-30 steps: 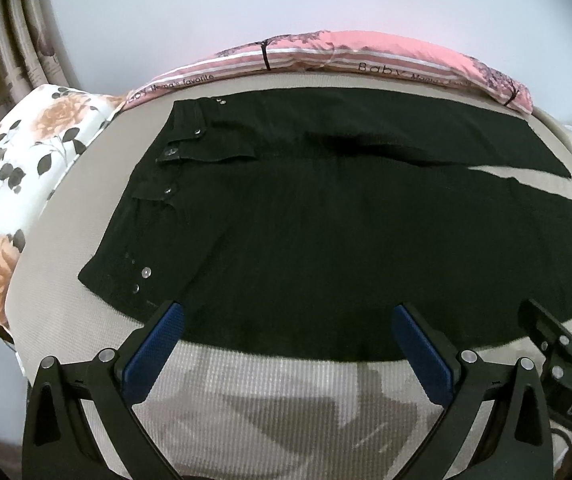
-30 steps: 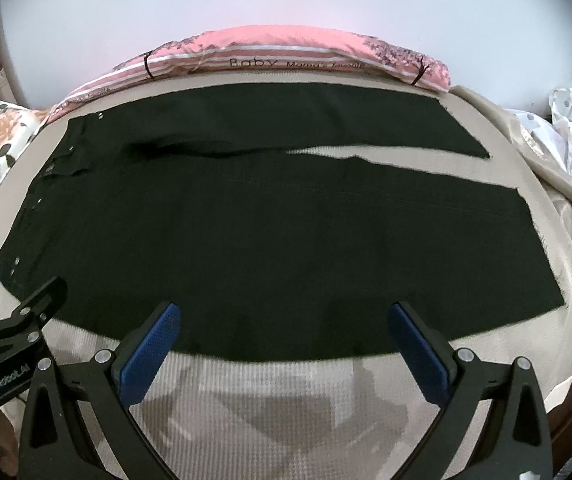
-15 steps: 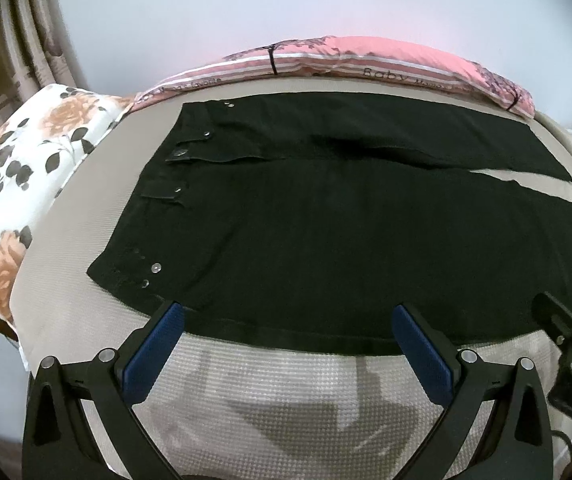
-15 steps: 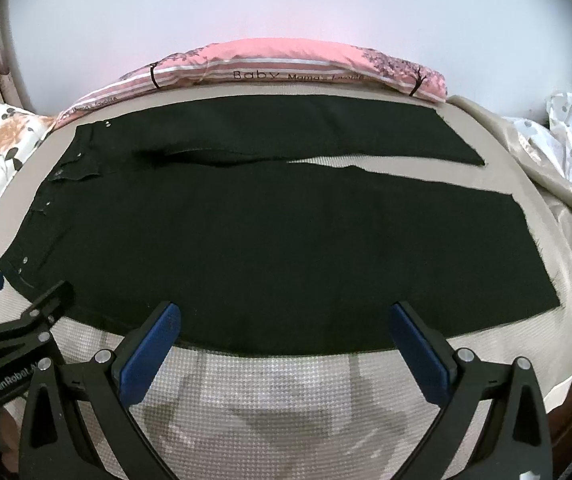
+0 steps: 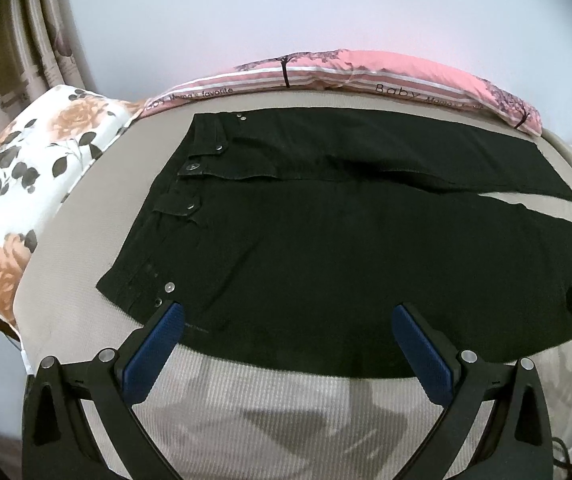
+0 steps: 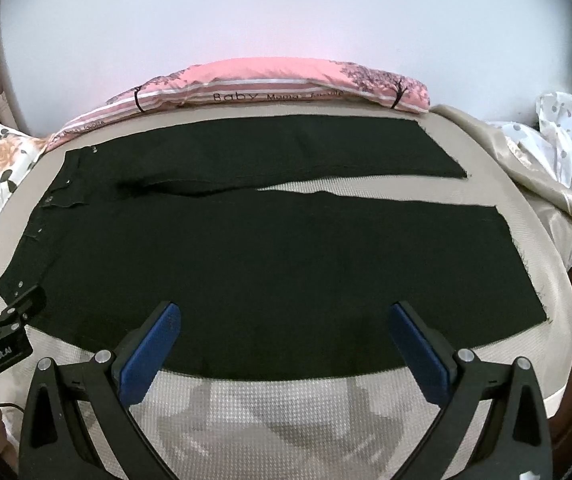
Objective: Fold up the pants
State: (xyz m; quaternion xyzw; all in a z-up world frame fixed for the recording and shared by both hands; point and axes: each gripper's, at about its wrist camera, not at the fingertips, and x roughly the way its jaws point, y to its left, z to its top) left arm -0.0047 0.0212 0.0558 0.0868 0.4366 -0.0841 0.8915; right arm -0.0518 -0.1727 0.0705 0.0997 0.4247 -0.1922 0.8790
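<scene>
Just ahead of both sets of jaws lies one pair of black denim pants [image 5: 345, 248], spread flat on a beige woven bed cover [image 5: 286, 408]. Its near edge sits right at the blue fingertips. It has two legs, one near the jaws and one far from them, with a thin gap of bed cover between them out past the right jaws. Its waist end, with small silver studs [image 5: 170, 287], is beside the left jaws.

One left gripper [image 5: 286, 320] has its two blue pads spread wide, holding nothing. One right gripper [image 6: 284, 316] is the same: two pads wide apart, nothing between them.

Far beyond the jaws, one long pink striped pillow [image 6: 270, 88] lies against one pale wall [image 6: 286, 12]. One white pillow with orange flowers [image 5: 26, 184] sits off past the waist end.
</scene>
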